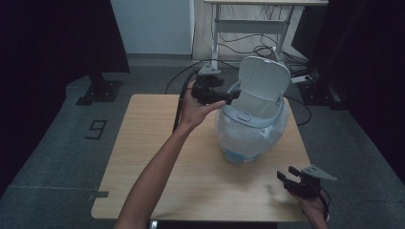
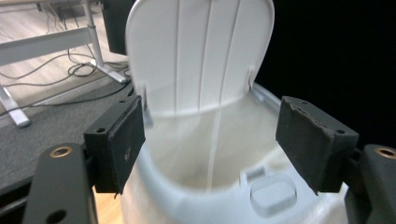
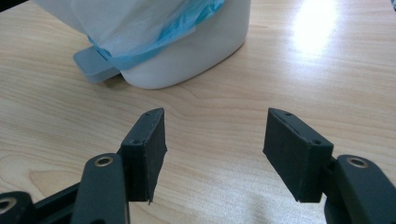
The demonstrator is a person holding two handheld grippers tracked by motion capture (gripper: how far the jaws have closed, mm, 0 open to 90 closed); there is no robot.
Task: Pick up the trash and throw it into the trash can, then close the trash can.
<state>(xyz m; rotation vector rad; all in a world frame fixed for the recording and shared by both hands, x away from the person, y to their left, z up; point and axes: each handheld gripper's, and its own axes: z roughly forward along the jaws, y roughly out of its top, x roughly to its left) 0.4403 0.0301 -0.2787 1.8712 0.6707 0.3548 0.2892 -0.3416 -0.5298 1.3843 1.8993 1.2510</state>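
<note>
A white pedal bin stands on the wooden table, its lid raised upright. A clear liner bag with a blue edge is folded over its outside. My left gripper hovers at the bin's upper left rim, open, nothing between its fingers; in the left gripper view its jaws frame the bin's opening and the lid. My right gripper rests low near the table's front right, open and empty. In the right gripper view it faces the bin's base and grey pedal.
Behind the table stands a desk frame with loose cables on the floor. A black stand base sits on the floor at the far left. Bare tabletop stretches left of the bin and in front of it.
</note>
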